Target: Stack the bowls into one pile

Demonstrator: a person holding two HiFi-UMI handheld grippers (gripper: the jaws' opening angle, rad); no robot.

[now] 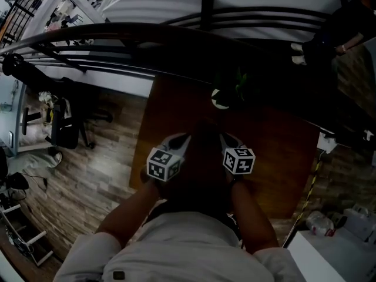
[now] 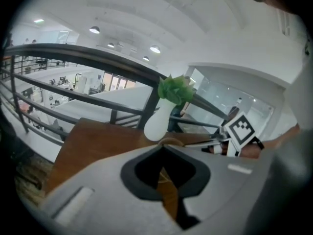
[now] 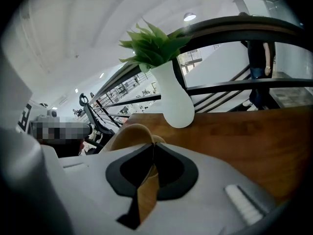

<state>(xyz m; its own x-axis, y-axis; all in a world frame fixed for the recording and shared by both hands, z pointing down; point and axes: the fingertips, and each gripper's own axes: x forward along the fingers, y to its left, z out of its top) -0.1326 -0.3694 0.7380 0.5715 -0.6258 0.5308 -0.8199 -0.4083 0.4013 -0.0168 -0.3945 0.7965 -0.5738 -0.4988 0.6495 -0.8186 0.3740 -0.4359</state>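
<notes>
Vase [image 1: 221, 98] is standing at the far edge of the table [image 1: 276, 157], with the railing [image 1: 117, 37] running behind it. Left gripper [image 1: 181, 140] and right gripper [image 1: 228, 140] are hanging side by side over the near half of the table. Vase is sitting ahead, between them. Bowl [image 3: 124, 136] is sitting between the right gripper's jaws and extending to their left. A bowl rim [image 2: 171, 141] is lying at the left gripper's jaw tips.

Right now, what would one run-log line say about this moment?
left gripper: jaws shut on brown rim, likely a bowl | right gripper: jaws shut on wooden bowl | white vase: upright on table

Bowl [image 3: 128, 133] and table [image 3: 254, 136] look wooden; vase [image 3: 175, 102] smooth.
</notes>
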